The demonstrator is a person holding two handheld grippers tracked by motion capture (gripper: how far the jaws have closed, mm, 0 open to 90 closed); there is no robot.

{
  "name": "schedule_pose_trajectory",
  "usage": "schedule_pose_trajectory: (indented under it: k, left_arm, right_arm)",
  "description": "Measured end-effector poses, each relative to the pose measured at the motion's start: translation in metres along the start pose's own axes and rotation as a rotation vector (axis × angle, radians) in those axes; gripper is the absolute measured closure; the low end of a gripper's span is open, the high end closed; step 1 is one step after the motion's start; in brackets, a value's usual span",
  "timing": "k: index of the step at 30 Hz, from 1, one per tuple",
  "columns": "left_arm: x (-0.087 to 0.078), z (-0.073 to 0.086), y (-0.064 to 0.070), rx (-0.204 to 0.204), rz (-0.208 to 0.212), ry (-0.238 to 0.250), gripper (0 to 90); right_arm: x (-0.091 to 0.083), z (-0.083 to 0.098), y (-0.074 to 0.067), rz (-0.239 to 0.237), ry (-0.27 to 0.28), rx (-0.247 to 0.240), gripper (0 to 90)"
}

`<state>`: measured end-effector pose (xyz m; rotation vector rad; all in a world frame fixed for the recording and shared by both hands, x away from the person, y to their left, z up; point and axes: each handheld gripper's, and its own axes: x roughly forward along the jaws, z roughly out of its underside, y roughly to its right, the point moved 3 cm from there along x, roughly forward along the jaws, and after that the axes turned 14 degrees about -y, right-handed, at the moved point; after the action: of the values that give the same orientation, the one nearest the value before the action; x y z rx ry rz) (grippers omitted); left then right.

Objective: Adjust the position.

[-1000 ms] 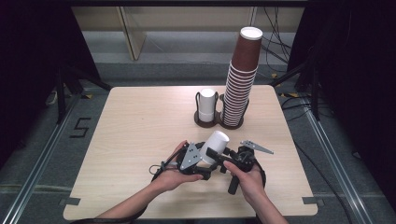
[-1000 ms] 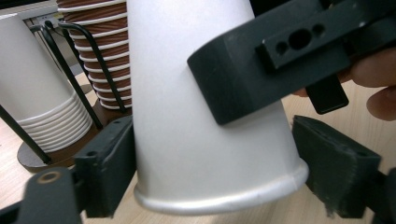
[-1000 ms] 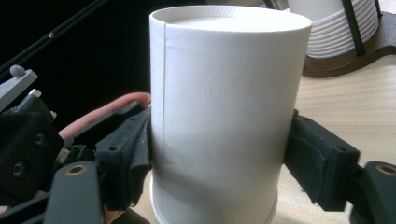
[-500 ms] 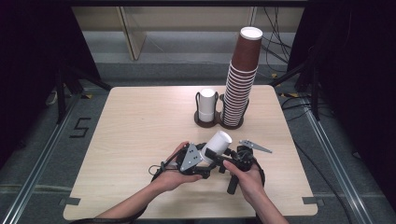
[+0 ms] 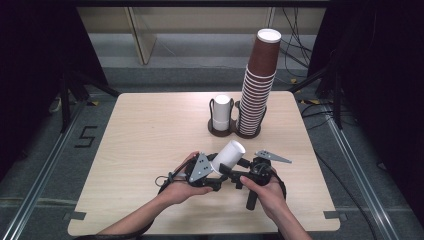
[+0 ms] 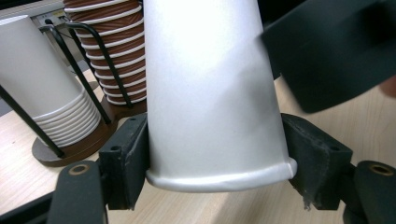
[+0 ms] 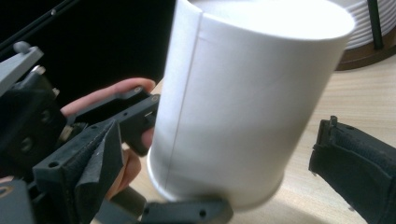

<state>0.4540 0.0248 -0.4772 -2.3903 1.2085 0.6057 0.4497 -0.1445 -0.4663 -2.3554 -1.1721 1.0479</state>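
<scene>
A white paper cup (image 5: 228, 155) hangs tilted over the front middle of the wooden table (image 5: 150, 130), between my two grippers. My left gripper (image 5: 216, 172) is shut on it. In the left gripper view both pads (image 6: 126, 161) press the cup (image 6: 210, 93) just above its rolled rim, and the jaws have just been closing on it. My right gripper (image 5: 243, 175) is open. Its jaws have just been opening, and in the right gripper view they stand apart from the cup (image 7: 233, 107), with a gap at the right pad (image 7: 355, 161).
A dark wire holder (image 5: 235, 131) at the back middle holds a short stack of white cups (image 5: 221, 111) and a tall stack of brown cups (image 5: 260, 85). The person's forearms come in over the front edge. Dark floor with cables surrounds the table.
</scene>
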Motion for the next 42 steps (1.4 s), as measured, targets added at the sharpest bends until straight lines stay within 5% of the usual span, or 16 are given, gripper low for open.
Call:
schedule_pose_trajectory:
  k: [6, 7, 13, 14, 18, 19, 24, 28, 31, 40, 42]
  left_arm:
    - [-0.008, 0.000, -0.007, 0.019, -0.004, -0.031, 28.3]
    - [-0.012, -0.001, -0.010, 0.027, -0.005, -0.036, 28.2]
    - [-0.023, -0.002, -0.016, 0.057, -0.007, -0.047, 27.8]
    - [-0.024, -0.002, -0.017, 0.058, -0.005, -0.050, 27.9]
    - [-0.031, 0.002, -0.021, 0.088, -0.001, -0.094, 27.9]
    - [-0.032, 0.003, -0.022, 0.096, 0.000, -0.108, 27.9]
    - [-0.037, 0.004, -0.025, 0.112, 0.017, -0.158, 27.9]
    - [-0.041, 0.004, -0.027, 0.163, 0.032, -0.209, 28.0]
    - [-0.042, 0.003, -0.027, 0.175, 0.038, -0.222, 28.0]
    - [-0.049, 0.002, -0.024, 0.221, 0.072, -0.253, 28.2]
    - [-0.050, 0.001, -0.023, 0.222, 0.074, -0.252, 28.2]
  right_arm:
    - [-0.011, 0.000, -0.001, 0.008, -0.016, -0.068, 3.2]
    - [-0.014, 0.000, 0.003, 0.019, -0.031, -0.116, 3.7]
    - [-0.021, 0.002, 0.009, 0.006, -0.097, -0.209, 5.3]
    - [-0.023, 0.004, 0.010, 0.007, -0.135, -0.253, 5.3]
    - [-0.023, 0.006, 0.013, 0.049, -0.204, -0.350, 6.6]
    - [-0.023, 0.007, 0.011, 0.031, -0.221, -0.325, 7.2]
    - [-0.020, 0.009, 0.014, 0.075, -0.295, -0.393, 8.5]
    - [-0.018, 0.010, 0.016, 0.118, -0.348, -0.496, 6.9]
    - [-0.019, 0.011, 0.015, 0.118, -0.380, -0.496, 6.4]
    - [-0.020, 0.011, 0.019, 0.134, -0.440, -0.637, 5.9]
    - [-0.020, 0.013, 0.017, 0.129, -0.470, -0.634, 6.2]
